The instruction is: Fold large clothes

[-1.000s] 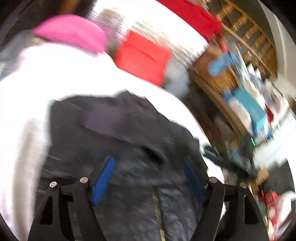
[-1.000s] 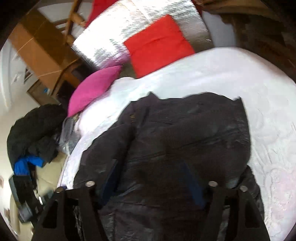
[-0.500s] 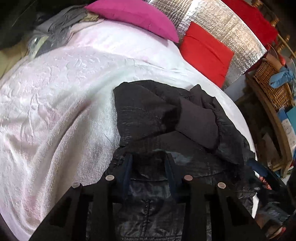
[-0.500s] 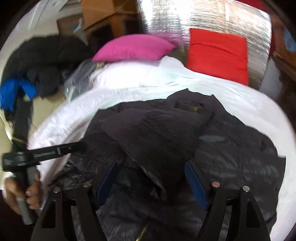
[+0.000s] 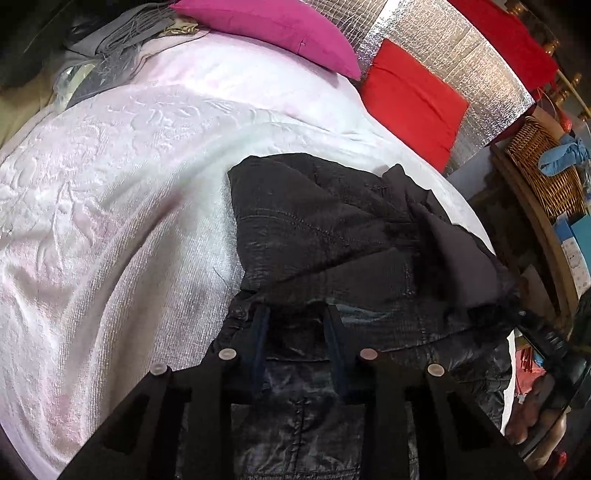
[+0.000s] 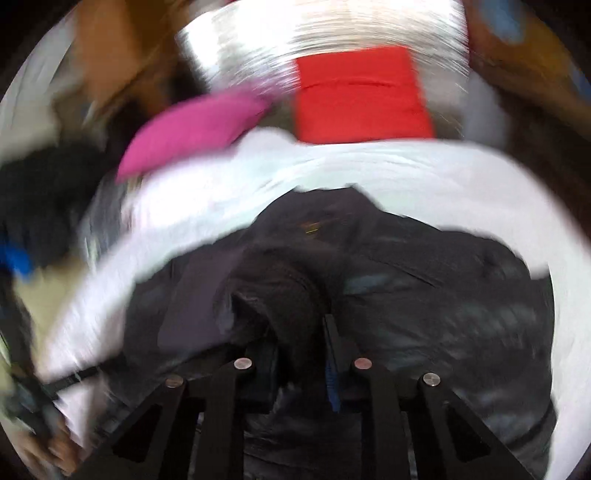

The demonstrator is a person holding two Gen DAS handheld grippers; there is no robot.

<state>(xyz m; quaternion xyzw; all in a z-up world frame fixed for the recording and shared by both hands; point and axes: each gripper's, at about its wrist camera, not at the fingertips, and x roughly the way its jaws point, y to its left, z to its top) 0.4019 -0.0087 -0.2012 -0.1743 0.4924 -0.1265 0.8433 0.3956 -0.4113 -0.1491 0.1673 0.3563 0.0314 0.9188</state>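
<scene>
In the left wrist view, the black jacket (image 5: 332, 251) lies on the white bedspread (image 5: 122, 206), filling the centre and lower right of the frame, with a pink pillow (image 5: 273, 29) and a red cushion (image 5: 410, 99) at the top. The left gripper (image 5: 295, 339), low in the middle, has its jaws drawn in narrow on a ridge of the jacket's hem.

In the right wrist view, badly blurred, the right gripper (image 6: 299, 343) has just closed its jaws; a bunched dark fold of the jacket (image 6: 424, 295) sits pinched between them at lower centre.

The shiny padded shell looks light, soft and slippery. Seams and hem edges seem the surest places to grip.
</scene>
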